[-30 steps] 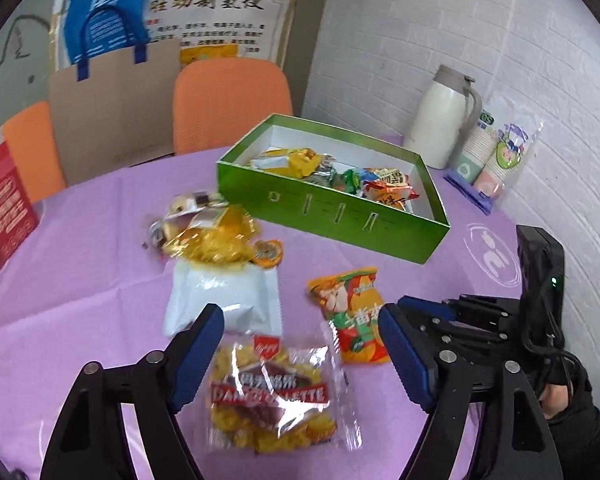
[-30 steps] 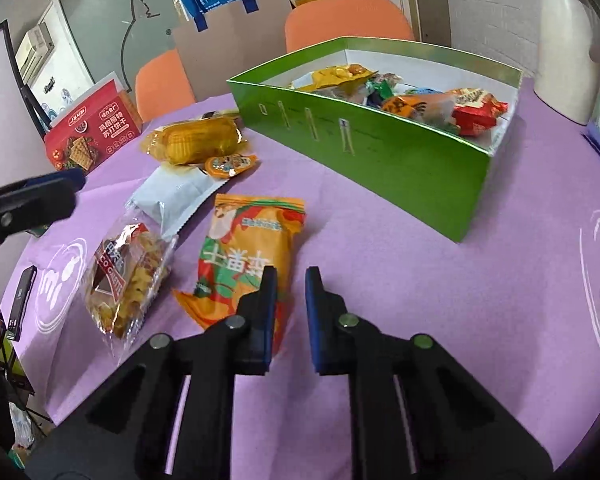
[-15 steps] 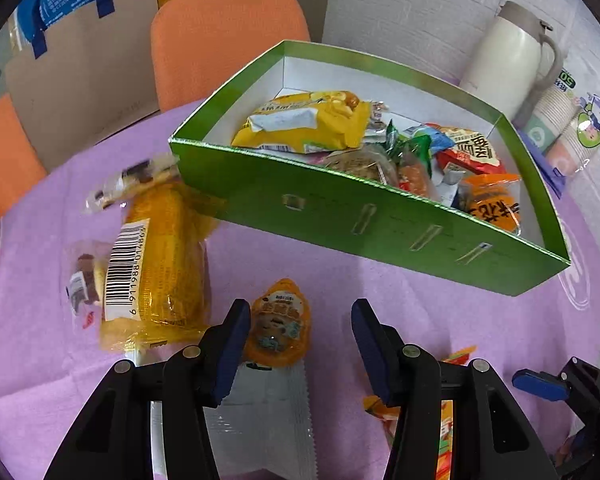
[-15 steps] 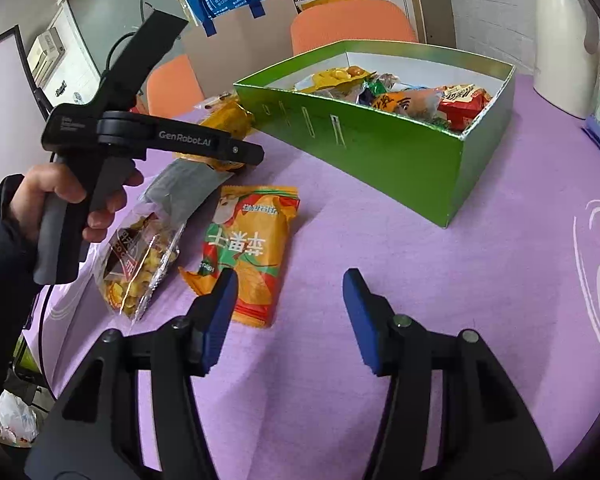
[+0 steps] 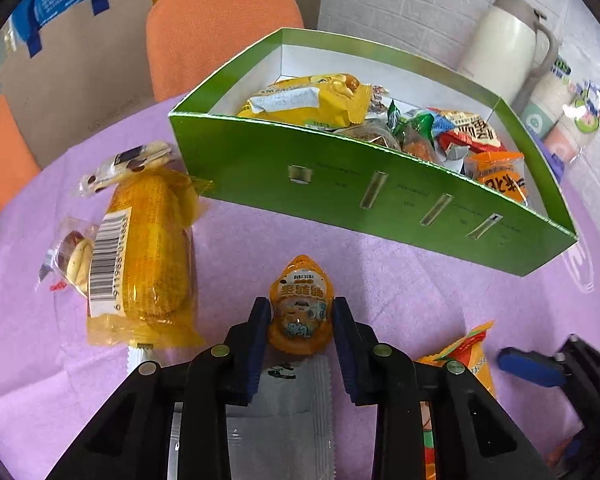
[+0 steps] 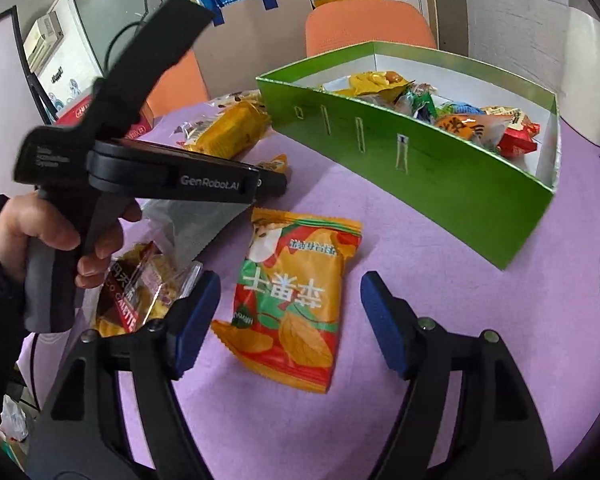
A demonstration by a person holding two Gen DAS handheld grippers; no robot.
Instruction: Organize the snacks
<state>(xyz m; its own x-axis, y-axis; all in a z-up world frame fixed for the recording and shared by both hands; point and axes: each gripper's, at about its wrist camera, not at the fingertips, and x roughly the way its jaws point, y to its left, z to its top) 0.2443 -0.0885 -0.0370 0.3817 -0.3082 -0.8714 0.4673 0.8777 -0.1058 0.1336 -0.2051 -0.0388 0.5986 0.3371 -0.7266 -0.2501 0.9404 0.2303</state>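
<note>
Purple cloth [image 5: 400, 276]; left gripper [image 5: 301, 322] pinches glossy, egg-shaped orange snack [image 5: 301, 304].

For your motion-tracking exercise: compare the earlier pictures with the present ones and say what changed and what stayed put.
The left gripper moved forward toward the green box and closed its fingers around the small orange egg packet. The right gripper opened wide over the chip bag. The box, chip bag and corn packet stayed where they were.

Left gripper's body [image 6: 148, 168] blocked most of the silver packet [image 6: 188, 228] and part of the clear cookie bag [image 6: 140, 296]. Left view cut off the orange chip bag [image 5: 464, 364]. Small print on the green box [image 5: 380, 200] was unreadable.
</note>
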